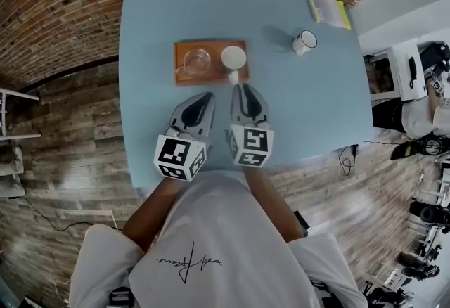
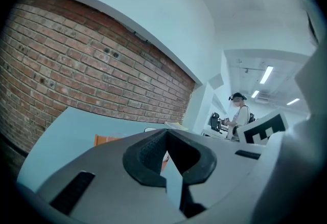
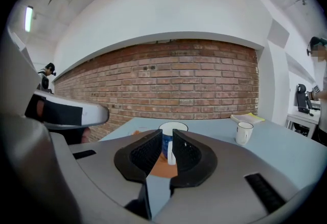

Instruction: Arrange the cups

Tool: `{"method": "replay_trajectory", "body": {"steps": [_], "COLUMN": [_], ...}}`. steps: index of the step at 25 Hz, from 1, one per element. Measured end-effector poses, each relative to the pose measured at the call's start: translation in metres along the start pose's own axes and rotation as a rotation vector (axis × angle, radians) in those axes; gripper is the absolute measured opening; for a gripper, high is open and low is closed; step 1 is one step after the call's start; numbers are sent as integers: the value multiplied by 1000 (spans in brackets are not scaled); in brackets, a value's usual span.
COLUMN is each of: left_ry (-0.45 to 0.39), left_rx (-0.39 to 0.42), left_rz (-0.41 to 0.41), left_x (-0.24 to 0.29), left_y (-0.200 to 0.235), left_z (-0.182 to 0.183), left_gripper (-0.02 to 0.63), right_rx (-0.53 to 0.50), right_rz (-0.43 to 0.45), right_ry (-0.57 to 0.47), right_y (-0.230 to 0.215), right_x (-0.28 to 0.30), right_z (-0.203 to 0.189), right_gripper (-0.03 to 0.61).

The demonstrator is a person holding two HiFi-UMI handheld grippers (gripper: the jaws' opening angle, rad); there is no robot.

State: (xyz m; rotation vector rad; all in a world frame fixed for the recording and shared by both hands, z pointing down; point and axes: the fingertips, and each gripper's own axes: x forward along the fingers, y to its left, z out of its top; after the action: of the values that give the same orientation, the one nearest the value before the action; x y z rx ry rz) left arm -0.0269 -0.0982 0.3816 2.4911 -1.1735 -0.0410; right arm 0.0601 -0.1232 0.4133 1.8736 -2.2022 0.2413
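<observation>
The right tongs are pointing at the blue mug, which is sitting on the brown tray near the middle of the counter. Its handle is facing the near edge, so I think it is easy to reach. These tongs are spread a little, with the handle right in front of the gap, not pinched. The left tongs are pressed together with nothing inside, hanging close beside. A glass cup is sitting on the tray too, so room there is tight. A white mug is standing alone toward the far right corner, near a book, with lots of open counter around it
</observation>
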Motion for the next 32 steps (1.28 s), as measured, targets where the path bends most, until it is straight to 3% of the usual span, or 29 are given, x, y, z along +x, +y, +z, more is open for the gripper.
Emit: {"method": "replay_trajectory", "body": {"steps": [8,15,23,32], "left_ry": [-27,-35,-24,64], "left_rx": [18,34,190,256], "left_rz": [-30,-48,-90,-89], "left_x": [-8,-21,-25,-13], "left_y": [-7,9,37,80], "left_z": [9,9,3,-19], "left_gripper": [8,8,8,9], "right_rx": [21,30,4,-22], "right_rz": [102,273,401,475], "right_ry": [-95,-163,-152,-104], "right_y": [23,55,75,98], "right_x": [-32,-56,-64,-57], "right_z": [35,59,56,44], "right_gripper": [42,22,21,21]}}
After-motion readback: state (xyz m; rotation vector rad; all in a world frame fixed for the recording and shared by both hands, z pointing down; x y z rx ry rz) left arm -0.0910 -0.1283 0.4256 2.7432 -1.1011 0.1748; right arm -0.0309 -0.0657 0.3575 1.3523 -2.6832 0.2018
